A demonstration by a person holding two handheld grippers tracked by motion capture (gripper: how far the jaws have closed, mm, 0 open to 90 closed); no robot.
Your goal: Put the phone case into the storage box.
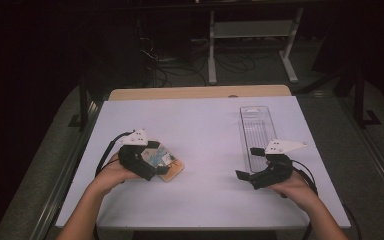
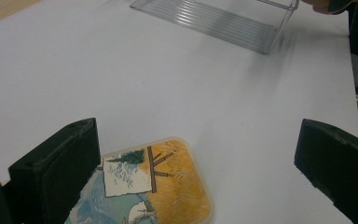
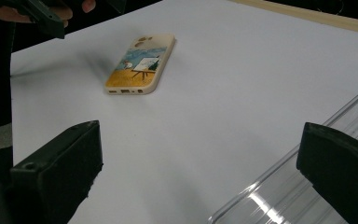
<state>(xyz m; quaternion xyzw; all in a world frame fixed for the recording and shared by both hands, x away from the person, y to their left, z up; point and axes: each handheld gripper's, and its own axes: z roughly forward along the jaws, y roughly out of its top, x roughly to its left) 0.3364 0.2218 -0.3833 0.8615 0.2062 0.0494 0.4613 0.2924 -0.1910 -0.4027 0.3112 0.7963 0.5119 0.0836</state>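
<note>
The left gripper [image 1: 152, 162] hovers with jaws wide over the phone [image 2: 156, 186], which lies flat near the table's left edge; the right gripper [image 1: 252, 167], also wide, waits by the near end of the clear tray [image 1: 256, 130] toward the right edge. I judge the flat phone could skid on the smooth white table [image 1: 205, 125] if the jaws close unevenly. Beyond the far edge lie dark floor and cables.

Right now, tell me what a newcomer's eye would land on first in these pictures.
The phone case with its painted orange and blue picture stands out on the white table, lying flat at the person's left with the left tongs open just over it. At the right lies a long clear plastic tray, its near end by the open right tongs.
</note>
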